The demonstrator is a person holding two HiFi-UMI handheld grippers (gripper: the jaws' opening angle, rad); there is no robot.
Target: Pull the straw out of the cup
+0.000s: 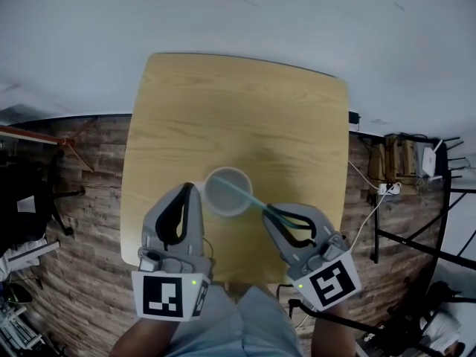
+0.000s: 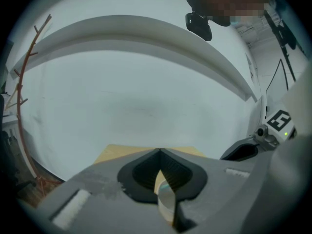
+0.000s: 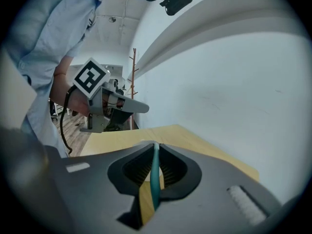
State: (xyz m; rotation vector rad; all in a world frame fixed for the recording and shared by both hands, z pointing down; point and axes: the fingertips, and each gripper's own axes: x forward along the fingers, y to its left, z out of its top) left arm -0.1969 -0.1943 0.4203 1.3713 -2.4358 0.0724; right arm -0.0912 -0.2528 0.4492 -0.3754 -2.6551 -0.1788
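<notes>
Straw: teal, thin, held at a slant. One end sits inside the cup and the other is in the right gripper.

Tabletop: light wood with rounded corners, set against a pale wall. Wood-plank floor shows on both sides of it.

Left gripper: positioned at the left side of the cup, at the tabletop's near half. In the left gripper view the left gripper has its jaws drawn together at the tips, with the translucent cup wall clamped between them.

Right gripper: positioned just right of the cup. In the right gripper view the right gripper has its jaws narrow, pressed on the straw. The straw lies in the slit between them, running from near the camera out to the jaw tips.

Cup: pale, translucent, round, mouth facing up, over the near half of the tabletop between the two grippers. The views do not show whether its base rests on the tabletop.

Straw axis: in the head view the long axis runs diagonally, from the cup interior at upper left to the right gripper's jaws at lower right. The free end points toward the person's right.
</notes>
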